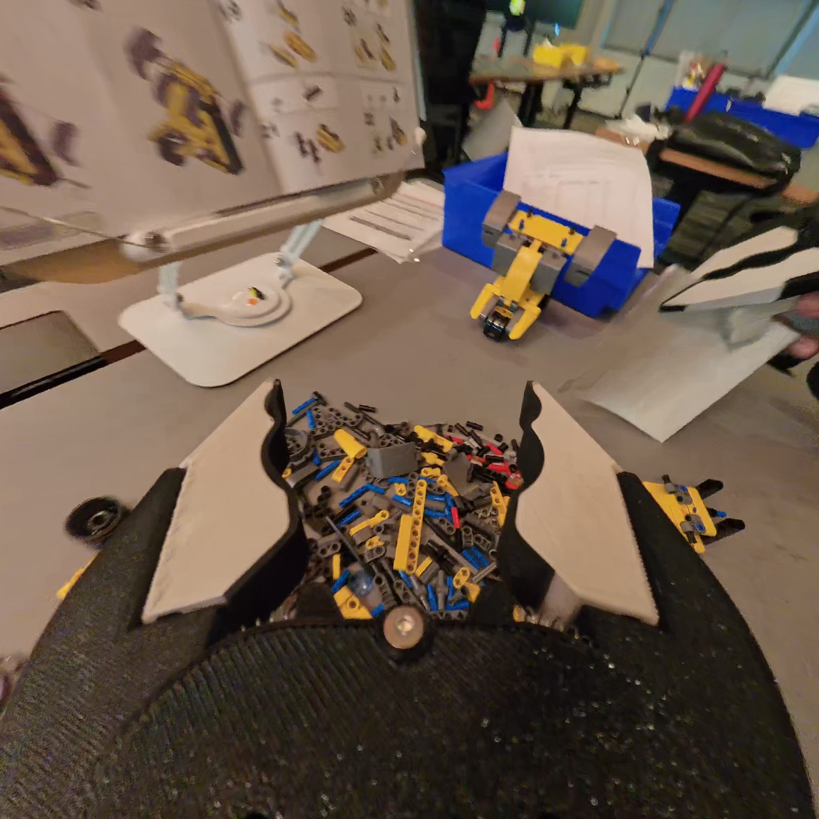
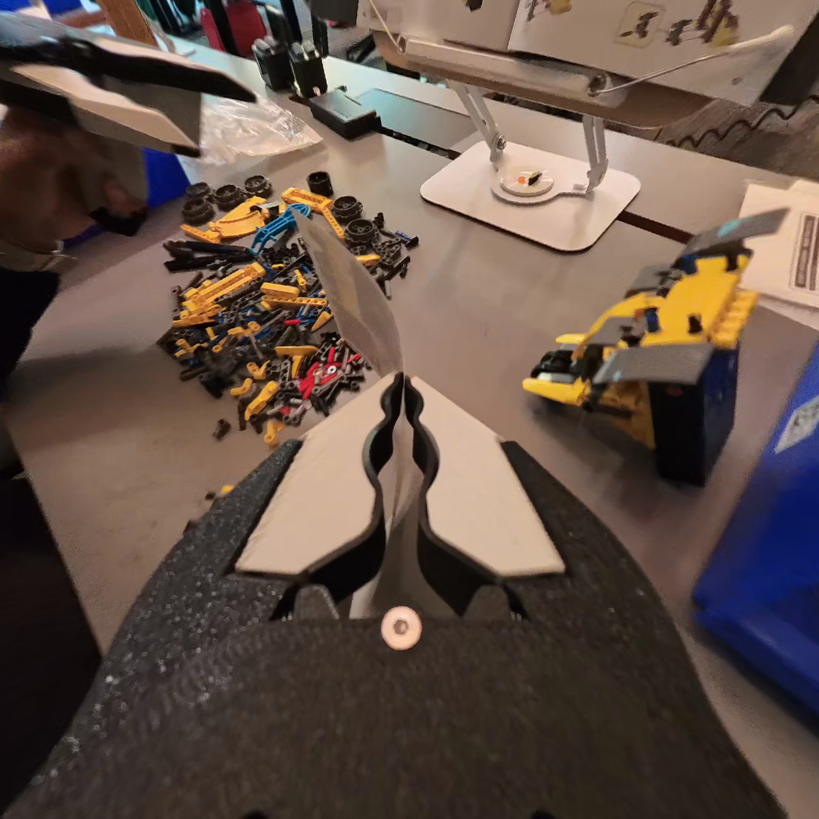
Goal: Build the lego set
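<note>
Where the right tongs (image 2: 403, 381) are seen in the right wrist view, they are clenched on a thin grey-white sheet (image 2: 354, 292), which is pinched at the fingertips and rises curved above the bench (image 2: 465, 310). Beyond the sheet, a loose pile of small building parts (image 2: 257, 310) in yellow, black, blue and red is spread on the bench, with several black wheels (image 2: 228, 195) noted at its far edge.

The left tongs (image 1: 401, 394) are released, the fingers held wide apart directly above the same pile of parts (image 1: 399, 501), with nothing gripped. A single black wheel (image 1: 94, 520) is recorded just left of these tongs, and a small yellow sub-assembly (image 1: 684, 509) just right of them.

A partly built yellow and grey model vehicle (image 1: 527, 266) is propped against a blue bin (image 1: 469, 208), in which white papers (image 1: 580, 177) are stood. A white stand (image 1: 239, 328) with a flat base carries an open instruction booklet (image 1: 199, 97) above the bench. More printed paper (image 1: 390, 217) lies behind the stand.

The bench surface is plain grey and matt. In the room behind, another table (image 1: 545, 73) bearing a yellow object, further blue bins (image 1: 753, 115) and a black bag (image 1: 731, 142) are noted, though blurred.
</note>
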